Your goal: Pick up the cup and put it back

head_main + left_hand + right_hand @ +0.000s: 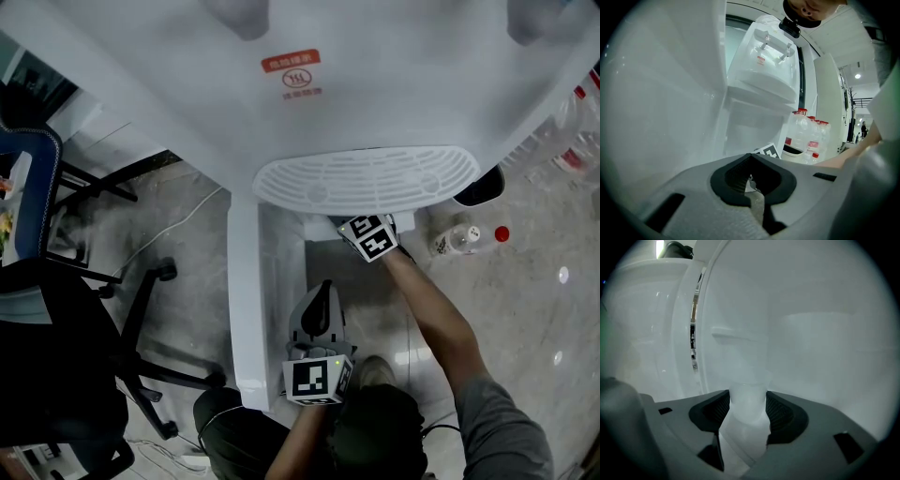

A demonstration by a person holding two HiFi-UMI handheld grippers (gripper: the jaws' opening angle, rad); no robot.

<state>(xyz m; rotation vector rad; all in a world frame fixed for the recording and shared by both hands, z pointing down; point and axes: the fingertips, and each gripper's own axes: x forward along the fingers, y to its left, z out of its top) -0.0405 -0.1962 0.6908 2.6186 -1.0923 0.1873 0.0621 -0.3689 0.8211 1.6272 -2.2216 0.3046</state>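
right gripper clamped on translucent cup, 6 o'clock of drip tray | left gripper jaws together, 7 o'clock of right gripper

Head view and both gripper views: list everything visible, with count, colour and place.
water dispenser: one, white, centre.
drip tray: one, white, on the dispenser's front.
cup: one, translucent white, in the dispenser's lower compartment.
large bottles: several, clear with red caps, on the floor right of the dispenser.
small bottle: one, clear, on the floor at right.
office chair: one, black, left.
cable: one, white, on the floor at left.
left tongs: grey, shut, empty, in front of the dispenser.
right tongs: grey, closed on the cup.
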